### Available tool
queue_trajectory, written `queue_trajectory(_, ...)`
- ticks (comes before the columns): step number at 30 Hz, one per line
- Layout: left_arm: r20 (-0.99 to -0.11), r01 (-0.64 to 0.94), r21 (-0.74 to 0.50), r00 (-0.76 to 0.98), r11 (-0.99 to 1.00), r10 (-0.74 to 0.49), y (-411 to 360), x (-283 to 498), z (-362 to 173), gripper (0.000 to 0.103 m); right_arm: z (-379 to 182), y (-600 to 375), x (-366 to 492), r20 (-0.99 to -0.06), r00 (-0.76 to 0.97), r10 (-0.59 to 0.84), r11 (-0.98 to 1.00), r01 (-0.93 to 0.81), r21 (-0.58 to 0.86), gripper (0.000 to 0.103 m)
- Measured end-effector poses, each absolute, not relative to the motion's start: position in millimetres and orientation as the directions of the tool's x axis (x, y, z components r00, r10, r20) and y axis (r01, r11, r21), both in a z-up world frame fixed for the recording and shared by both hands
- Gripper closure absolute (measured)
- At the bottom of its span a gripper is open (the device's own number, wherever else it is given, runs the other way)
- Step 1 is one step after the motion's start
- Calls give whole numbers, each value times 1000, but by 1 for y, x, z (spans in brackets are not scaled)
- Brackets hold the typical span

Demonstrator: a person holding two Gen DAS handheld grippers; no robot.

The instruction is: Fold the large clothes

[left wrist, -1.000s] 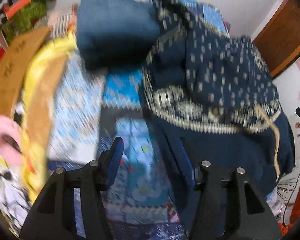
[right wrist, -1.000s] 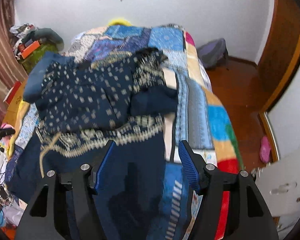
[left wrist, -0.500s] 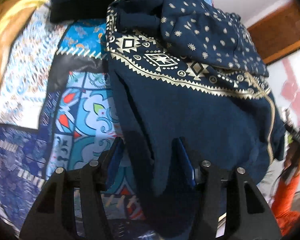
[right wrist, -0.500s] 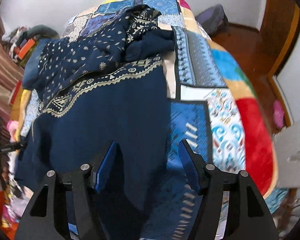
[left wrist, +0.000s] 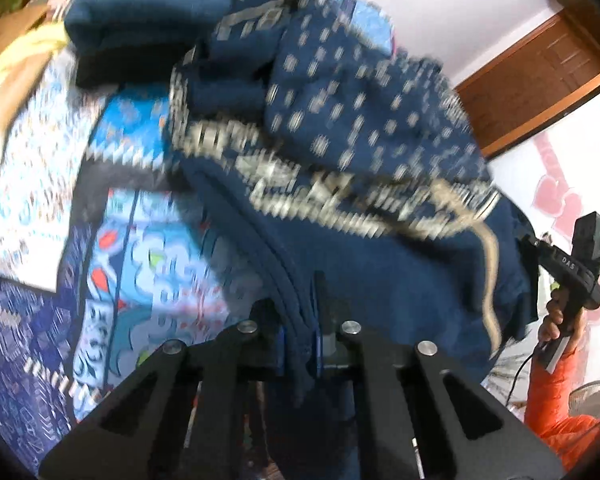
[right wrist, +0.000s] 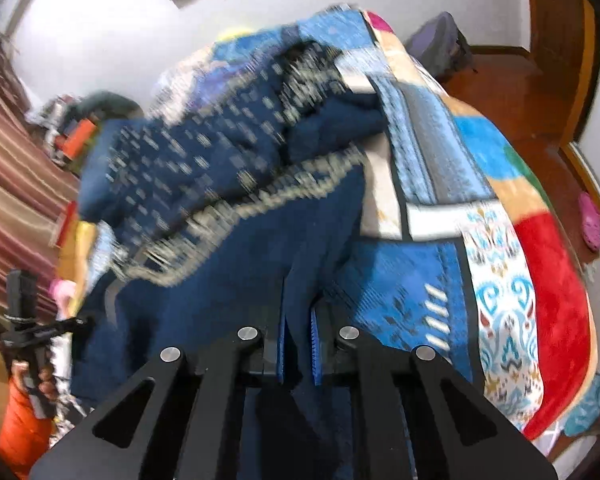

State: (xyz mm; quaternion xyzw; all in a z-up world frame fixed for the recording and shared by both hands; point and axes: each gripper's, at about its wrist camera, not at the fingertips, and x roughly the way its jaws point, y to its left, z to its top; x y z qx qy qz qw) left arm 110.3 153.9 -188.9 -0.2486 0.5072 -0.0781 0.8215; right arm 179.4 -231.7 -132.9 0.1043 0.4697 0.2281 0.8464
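Both tongs are clamped on cloth. Left gripper [left wrist: 299, 340]: jaws closing, pads already pinching a fold of the navy garment [left wrist: 380, 264] at its plain edge nearest the camera. Right gripper [right wrist: 298, 344]: shut tight on the same garment [right wrist: 236, 280], other side of that near edge. Garment is big, dark blue w/ a pale geometric band [left wrist: 340, 208] across the middle and dotted print [left wrist: 360, 112] further up; it lies bunched on the bed, upper part heaped. Under it: patchwork blanket [right wrist: 500, 280], blue, white, red blocks, covering the bed. Beyond the heap, left view, a folded blue cloth [left wrist: 140, 4]. Each view shows the other hand on its handle at the frame edge, orange sleeve [left wrist: 556, 396]. Wooden door [left wrist: 540, 76] and white wall [right wrist: 100, 40] behind. Both views motion-blurred.
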Motion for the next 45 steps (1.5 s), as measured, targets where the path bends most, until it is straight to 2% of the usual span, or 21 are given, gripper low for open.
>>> queue_trajectory(4, -737, -113, -507, 571, 854, -362, 174, 124, -155, 95, -97, -235, 192, -679, 510, 528, 849, -316, 423, 96)
queue_trajectory(9, -708, -174, -456, 665, 873, -237, 197, 149, -135, 95, -85, -234, 222, -645, 570, 509, 860, -300, 413, 96)
queue_trajectory(13, -743, -269, -432, 647, 861, -170, 216, 166, -158, 95, -107, -232, 246, -687, 579, 439, 897, -236, 374, 96)
queue_trajectory(19, -826, -357, -438, 523, 825, -212, 229, 179, -218, 93, -152, -226, 269, -771, 504, 389, 921, -199, 335, 96)
queue_trajectory(22, -832, -345, -448, 497, 825, -244, 226, 180, -229, 93, -152, -228, 265, -769, 506, 390, 921, -204, 332, 94)
queue_trajectory(26, -842, -312, -416, 486, 854, -233, 219, 179, -220, 89, -139, -219, 259, -783, 518, 345, 936, -247, 249, 93)
queue_trajectory(28, -846, -306, -404, 483, 862, -225, 216, 179, -214, 76, -134, -215, 255, -794, 516, 321, 942, -264, 209, 90)
queue_trajectory(29, -847, -305, -398, 485, 865, -219, 215, 177, -210, 66, -134, -213, 254, -797, 515, 316, 942, -267, 202, 89)
queue_trajectory(30, -845, -303, -395, 491, 867, -214, 214, 176, -206, 58, -130, -214, 250, -799, 512, 315, 943, -269, 199, 84)
queue_trajectory(32, -840, -296, -384, 504, 875, -199, 211, 170, -198, 52, -126, -217, 244, -794, 515, 323, 941, -267, 209, 73)
queue_trajectory(33, -842, -290, -377, 504, 880, -194, 209, 166, -196, 49, -123, -220, 240, -789, 519, 329, 939, -266, 216, 64)
queue_trajectory(34, -844, -283, -369, 501, 885, -192, 207, 162, -196, 49, -121, -221, 237, -784, 524, 332, 939, -265, 220, 56)
queue_trajectory(37, -853, -277, -361, 484, 890, -195, 203, 155, -198, 48, -114, -224, 228, -780, 531, 332, 938, -270, 216, 48)
queue_trajectory(45, -845, -277, -467, 419, 840, -332, 192, 132, -228, 48, -131, -222, 211, -800, 472, 371, 924, -276, 265, 47)
